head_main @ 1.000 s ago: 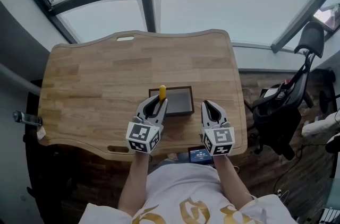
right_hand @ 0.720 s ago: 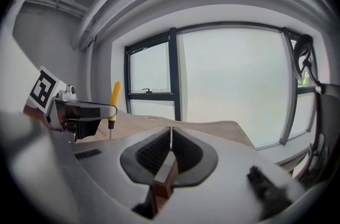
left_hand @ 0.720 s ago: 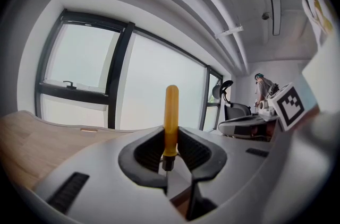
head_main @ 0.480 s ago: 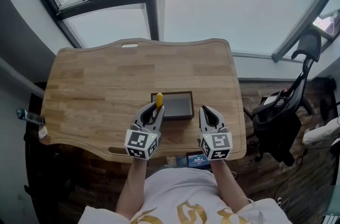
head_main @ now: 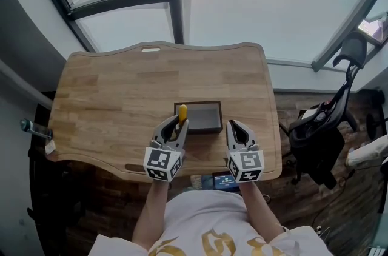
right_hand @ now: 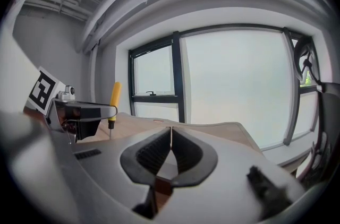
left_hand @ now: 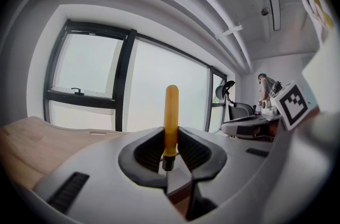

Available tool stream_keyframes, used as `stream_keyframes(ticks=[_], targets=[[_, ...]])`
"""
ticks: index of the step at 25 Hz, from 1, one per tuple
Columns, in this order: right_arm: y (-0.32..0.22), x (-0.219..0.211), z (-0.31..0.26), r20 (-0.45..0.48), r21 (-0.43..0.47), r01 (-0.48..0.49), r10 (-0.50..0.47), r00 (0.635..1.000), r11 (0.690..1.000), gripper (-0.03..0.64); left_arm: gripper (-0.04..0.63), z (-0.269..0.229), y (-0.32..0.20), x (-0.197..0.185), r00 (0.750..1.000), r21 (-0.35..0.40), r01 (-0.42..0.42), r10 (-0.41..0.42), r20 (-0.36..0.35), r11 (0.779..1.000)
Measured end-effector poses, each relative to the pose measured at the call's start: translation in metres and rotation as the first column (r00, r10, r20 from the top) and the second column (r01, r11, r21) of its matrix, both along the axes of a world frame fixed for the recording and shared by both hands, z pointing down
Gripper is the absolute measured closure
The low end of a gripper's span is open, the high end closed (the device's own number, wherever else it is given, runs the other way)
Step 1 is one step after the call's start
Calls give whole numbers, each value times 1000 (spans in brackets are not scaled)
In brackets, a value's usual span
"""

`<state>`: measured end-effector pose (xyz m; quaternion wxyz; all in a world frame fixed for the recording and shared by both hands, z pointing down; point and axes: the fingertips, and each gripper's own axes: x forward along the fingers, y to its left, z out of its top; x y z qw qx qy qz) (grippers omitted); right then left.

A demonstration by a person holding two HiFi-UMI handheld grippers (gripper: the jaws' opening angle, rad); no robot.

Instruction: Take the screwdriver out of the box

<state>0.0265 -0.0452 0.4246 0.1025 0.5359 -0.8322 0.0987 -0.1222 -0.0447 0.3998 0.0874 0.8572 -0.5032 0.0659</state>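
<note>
The screwdriver (head_main: 182, 113) has a yellow handle and stands upright in my left gripper (head_main: 175, 126), which is shut on it just below the handle. In the left gripper view the handle (left_hand: 171, 114) rises from between the closed pads of my left gripper (left_hand: 169, 149). It hangs at the left end of the dark open box (head_main: 205, 118) on the wooden table (head_main: 121, 91); its tip is hidden. My right gripper (head_main: 237, 130) is shut with nothing in it, just right of the box's near corner. The right gripper view shows that gripper (right_hand: 170, 136) closed and the screwdriver (right_hand: 113, 102) off to its left.
The table's near edge (head_main: 200, 171) lies right under both grippers, with a small lit screen (head_main: 225, 181) below it. A dark wheeled machine (head_main: 321, 127) stands on the floor at the right. Large windows (head_main: 254, 0) run behind the table.
Both grippers have drawn back slightly toward the table's near edge and risen a little. The left one has kept its hold on the screwdriver throughout.
</note>
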Motion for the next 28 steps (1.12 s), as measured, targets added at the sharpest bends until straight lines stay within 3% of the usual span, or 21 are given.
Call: stream_keyframes(ticks=[28], targets=[[9,11,7,-2,-16,-15,15,1000,1000,584,514,6,3,8,1000,-15,-14,14,-3,1000]])
